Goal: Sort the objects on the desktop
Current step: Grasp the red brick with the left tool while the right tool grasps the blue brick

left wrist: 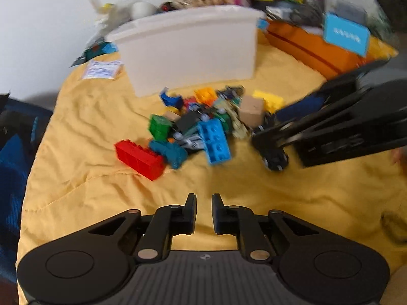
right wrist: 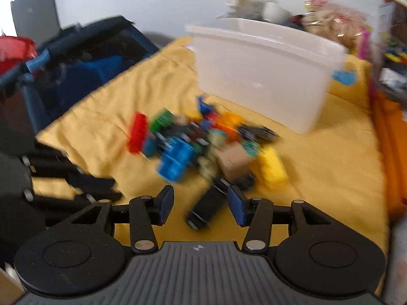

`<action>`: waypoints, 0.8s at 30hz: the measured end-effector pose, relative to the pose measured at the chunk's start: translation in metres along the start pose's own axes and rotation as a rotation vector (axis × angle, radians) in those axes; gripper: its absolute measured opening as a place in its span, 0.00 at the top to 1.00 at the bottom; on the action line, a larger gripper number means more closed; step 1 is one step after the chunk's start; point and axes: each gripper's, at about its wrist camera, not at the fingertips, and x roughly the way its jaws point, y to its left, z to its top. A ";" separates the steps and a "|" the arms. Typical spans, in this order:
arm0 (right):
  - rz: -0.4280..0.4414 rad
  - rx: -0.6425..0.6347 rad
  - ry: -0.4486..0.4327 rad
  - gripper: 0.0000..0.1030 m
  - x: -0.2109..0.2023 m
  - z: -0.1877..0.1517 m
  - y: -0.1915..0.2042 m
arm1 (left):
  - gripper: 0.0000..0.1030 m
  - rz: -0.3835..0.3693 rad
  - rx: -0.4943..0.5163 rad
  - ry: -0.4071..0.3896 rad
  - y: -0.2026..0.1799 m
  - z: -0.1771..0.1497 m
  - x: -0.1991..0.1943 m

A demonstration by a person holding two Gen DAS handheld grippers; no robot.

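**Right gripper over a black piece; left closed and empty**

Pile of coloured plastic building bricks [left wrist: 193, 129] lies on the yellow cloth [left wrist: 89, 117], just in front of the white translucent plastic tub [left wrist: 188, 48], which sits at 12 o'clock from the pile.

Left gripper [left wrist: 204, 213]: jaws drawn near together, nothing between them, hovering at 6 o'clock of the pile over bare cloth.

Right gripper [right wrist: 201, 204]: jaws apart, straddling a long black block [right wrist: 207, 209] at the pile's 5 o'clock edge. Pads look clear of it; blur makes contact hard to judge.

Step in hand, as I read it: picking the black piece. Next calls for closing squarely on it, lifting clear of the neighbouring tan cube [right wrist: 232, 161], then carrying it toward the tub.
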 end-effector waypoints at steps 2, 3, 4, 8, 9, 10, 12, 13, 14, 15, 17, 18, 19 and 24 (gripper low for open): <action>0.048 0.037 0.021 0.55 0.017 0.010 0.000 | 0.83 0.018 -0.022 -0.014 0.005 0.001 -0.003; 0.063 0.056 0.030 0.58 0.026 0.014 0.001 | 0.82 0.027 -0.028 -0.017 0.008 0.001 -0.004; 0.065 0.072 0.041 0.60 0.036 0.017 0.002 | 0.82 0.034 -0.038 -0.017 0.011 0.001 -0.003; 0.094 0.226 0.106 0.83 0.068 0.020 -0.009 | 0.77 0.031 -0.125 -0.010 0.033 0.009 0.003; 0.114 0.250 0.125 0.83 0.072 0.020 -0.012 | 0.76 0.031 -0.153 -0.010 0.038 0.013 0.005; 0.116 0.250 0.126 0.84 0.071 0.019 -0.012 | 0.74 0.030 -0.183 -0.012 0.044 0.017 0.008; 0.082 0.174 0.104 0.84 0.058 0.017 -0.005 | 0.70 0.039 -0.242 -0.016 0.054 0.027 0.015; 0.052 0.107 0.084 0.84 0.048 0.015 0.001 | 0.68 0.044 -0.266 -0.015 0.059 0.032 0.020; 0.020 0.041 0.064 0.84 0.038 0.012 0.007 | 0.67 0.049 -0.289 -0.008 0.062 0.037 0.026; -0.016 -0.037 0.043 0.84 0.027 0.006 0.016 | 0.67 0.047 -0.309 0.002 0.065 0.042 0.032; -0.046 -0.133 0.027 0.84 0.009 -0.004 0.024 | 0.67 0.042 -0.328 0.028 0.068 0.047 0.046; -0.049 -0.157 0.025 0.84 0.001 -0.010 0.027 | 0.67 0.056 -0.326 0.056 0.069 0.048 0.055; -0.053 -0.166 0.031 0.84 -0.006 -0.017 0.028 | 0.67 0.071 -0.329 0.092 0.070 0.048 0.064; -0.072 -0.158 0.064 0.84 -0.028 -0.036 0.028 | 0.71 0.044 -0.329 0.087 0.077 0.033 0.055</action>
